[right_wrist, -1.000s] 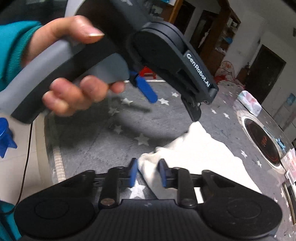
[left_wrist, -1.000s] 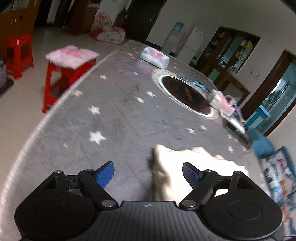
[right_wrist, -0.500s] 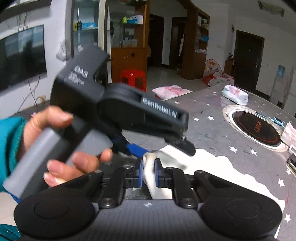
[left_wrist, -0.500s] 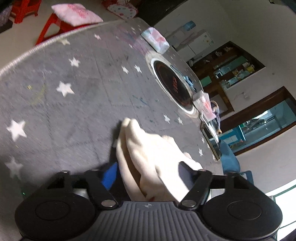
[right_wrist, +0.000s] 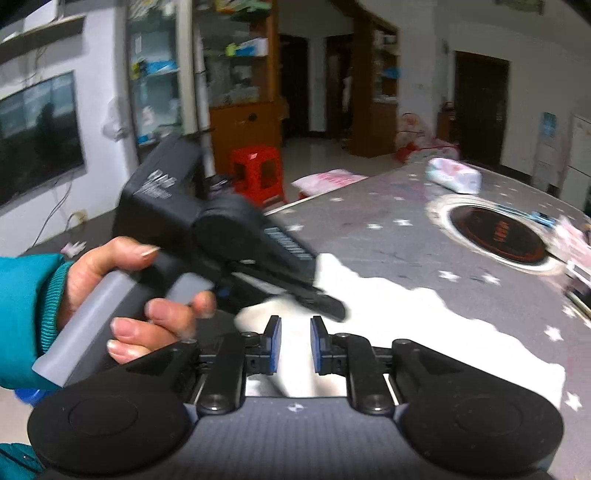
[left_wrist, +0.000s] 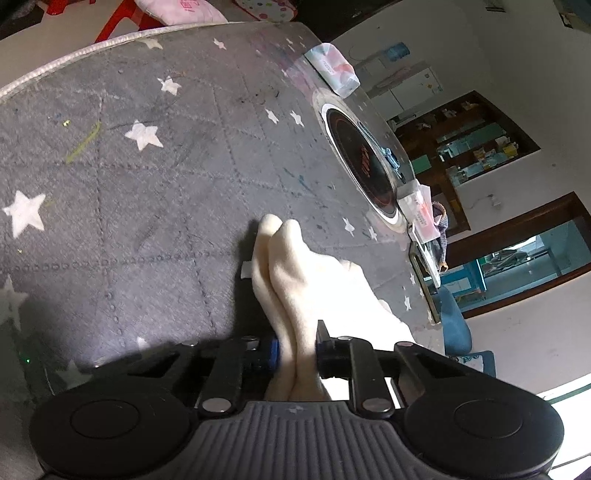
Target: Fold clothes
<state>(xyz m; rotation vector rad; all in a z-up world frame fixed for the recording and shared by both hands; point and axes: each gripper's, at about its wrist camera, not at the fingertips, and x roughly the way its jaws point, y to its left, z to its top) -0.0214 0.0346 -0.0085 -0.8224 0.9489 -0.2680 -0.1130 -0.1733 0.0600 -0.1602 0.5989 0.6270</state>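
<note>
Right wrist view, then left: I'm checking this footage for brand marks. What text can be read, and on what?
No text is legible.
Left hand-held gripper: white side label, motion-blurred.
Induction cooktop: red marks, too small to read.
Pink cushion: red print, too small to read.
Cream cloth: no print shows.

We see open grey worktop (left_wrist: pixel 155 206) left of the cream garment (left_wrist: pixel 295 273). Ahead, the round hotplate (left_wrist: pixel 360 162), a tissue pack (left_wrist: pixel 332 68) and clutter (left_wrist: pixel 421 212) by the far edge block passage.
</note>
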